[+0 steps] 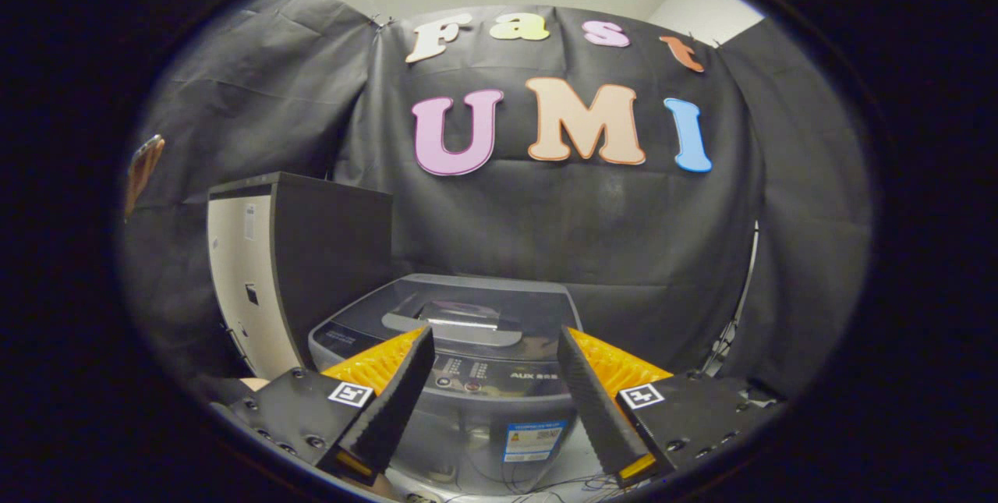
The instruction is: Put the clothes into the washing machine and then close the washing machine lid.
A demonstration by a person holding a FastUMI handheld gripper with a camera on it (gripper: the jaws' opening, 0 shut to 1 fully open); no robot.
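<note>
Here, in the gripper view, the gripper [494,347] is spread wide and holds nothing. The washer [468,378] sits beyond the fingers, its lid [460,312] seemingly down, beside a dark cabinet [312,253]. No clothes are discernible. Likely best: find the clothes first, then approach the lid squarely.

Gripper [496,347]: ribbed open jaws, screwed black mounts with square markers.

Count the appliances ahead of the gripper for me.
2: the washing machine just beyond the open gripper, lid down, and a dark cabinet beside it. Others may be hidden.
</note>
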